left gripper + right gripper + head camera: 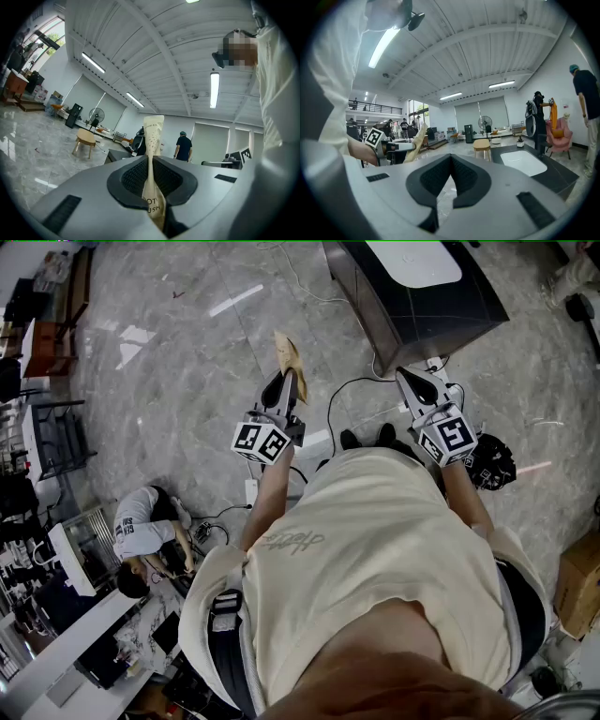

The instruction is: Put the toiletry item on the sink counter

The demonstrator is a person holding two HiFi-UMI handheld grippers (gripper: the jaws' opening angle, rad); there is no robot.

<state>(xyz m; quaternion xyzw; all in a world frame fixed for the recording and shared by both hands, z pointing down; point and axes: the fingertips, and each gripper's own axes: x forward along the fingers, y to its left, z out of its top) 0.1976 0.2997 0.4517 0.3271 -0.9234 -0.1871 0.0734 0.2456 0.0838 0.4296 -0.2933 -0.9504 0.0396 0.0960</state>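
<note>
My left gripper is shut on a beige paper toothbrush packet, whose flat end sticks out past the jaw tips. In the left gripper view the packet stands upright, pinched between the dark pads. My right gripper is shut with nothing in it, held level with the left one. The dark sink counter with its white basin lies ahead, just beyond the right gripper. In the right gripper view the counter is at right, the left gripper and packet at left.
Cables run over the marble floor below the grippers. A person crouches at lower left beside desks. A cardboard box sits at right. A round wooden stool and a fan stand further off; people stand near the counter.
</note>
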